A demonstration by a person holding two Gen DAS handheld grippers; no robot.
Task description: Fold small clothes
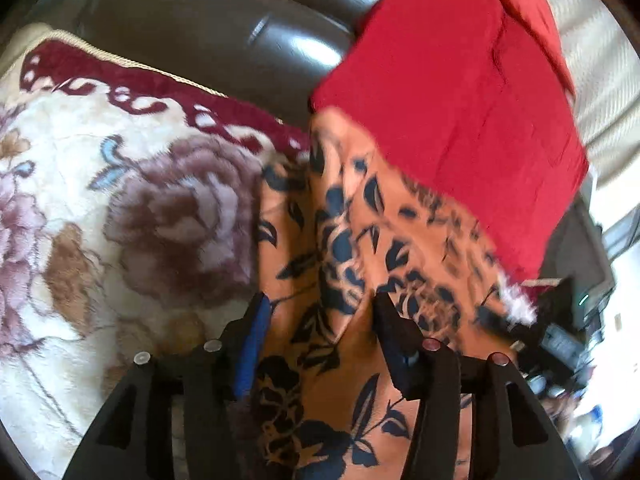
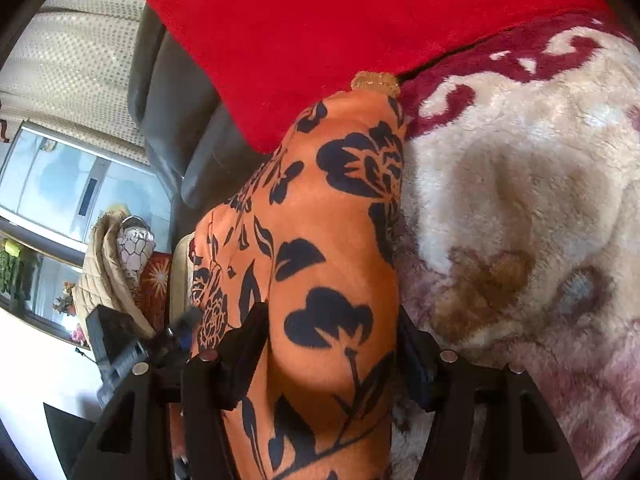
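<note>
Orange floral garment (image 1: 344, 240) lying bunched on plush blanket (image 1: 120, 200), its far end under red cushion (image 1: 452, 92). Left tongs (image 1: 320, 312) straddling it, gaping, pads not pinching. Right tongs (image 2: 332, 332) spanning thick fold; grip uncertain, probably steadying for fold.

Open fleece blanket (image 1: 80, 184) left of the orange floral cloth (image 1: 328, 240), free to pass. Red cushion (image 1: 448, 92) and dark sofa back (image 1: 224, 20) block behind it.
</note>
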